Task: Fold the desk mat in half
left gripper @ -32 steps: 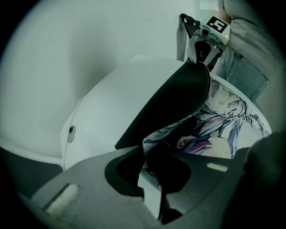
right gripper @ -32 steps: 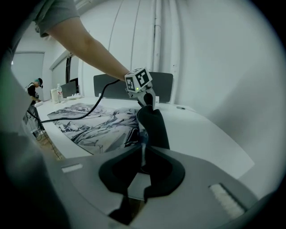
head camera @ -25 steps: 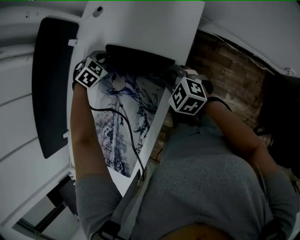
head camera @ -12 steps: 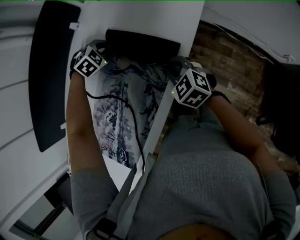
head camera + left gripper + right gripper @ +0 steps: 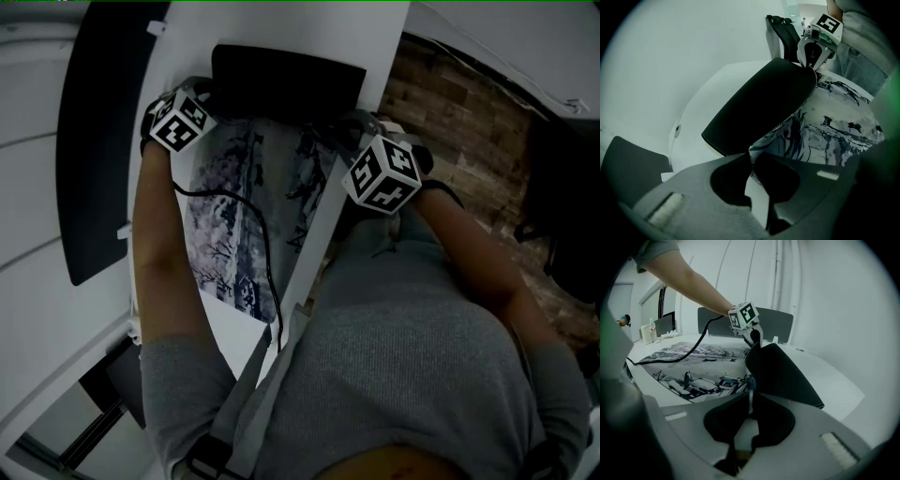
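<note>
The desk mat is lying along the near edge of the white tabletop, with one short end being lifted and curled over, black underside showing. One corner of that end is being pinched in the nearly closed left tool, the other in the right tool. The mat is being judged thin, light and limp. Holds at the corners, spread well apart, are being judged best against sagging.
</note>
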